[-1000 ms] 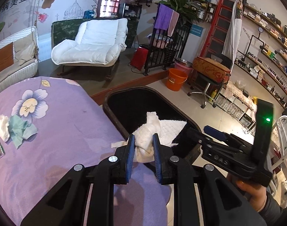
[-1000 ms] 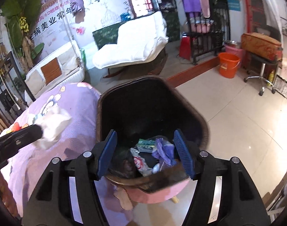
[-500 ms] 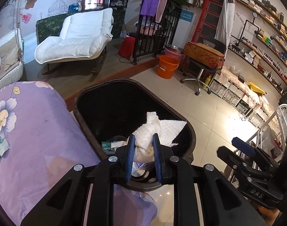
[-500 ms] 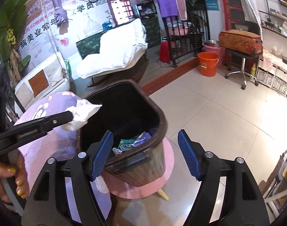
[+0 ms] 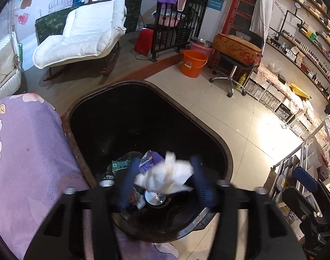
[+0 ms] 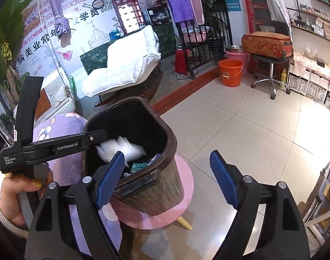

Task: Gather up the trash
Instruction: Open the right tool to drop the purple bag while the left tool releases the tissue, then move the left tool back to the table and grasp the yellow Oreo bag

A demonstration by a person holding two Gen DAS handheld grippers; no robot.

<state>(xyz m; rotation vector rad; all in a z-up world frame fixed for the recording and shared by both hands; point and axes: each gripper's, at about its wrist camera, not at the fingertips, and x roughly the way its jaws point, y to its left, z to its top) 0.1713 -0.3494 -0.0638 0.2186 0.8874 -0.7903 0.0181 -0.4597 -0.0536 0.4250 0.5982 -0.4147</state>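
Left tongs [image 5: 163, 184] spread apart over the dark brown plastic trash bin [image 5: 224, 151]; crumpled white tissue [image 5: 167, 176] loose between them, inside the rim. Right tongs [image 6: 167, 178] also apart, beside the bin above open tiled floor [image 6: 240, 130].

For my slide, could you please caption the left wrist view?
Left tool open above the trash bin, white tissue dropping free.

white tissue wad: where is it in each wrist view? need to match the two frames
Left wrist: white tissue wad, blurred, low centre, between the open left gripper fingers, over the bin.
Right wrist: tissue left of centre, inside the bin mouth.
Shared landmark: orange bucket.
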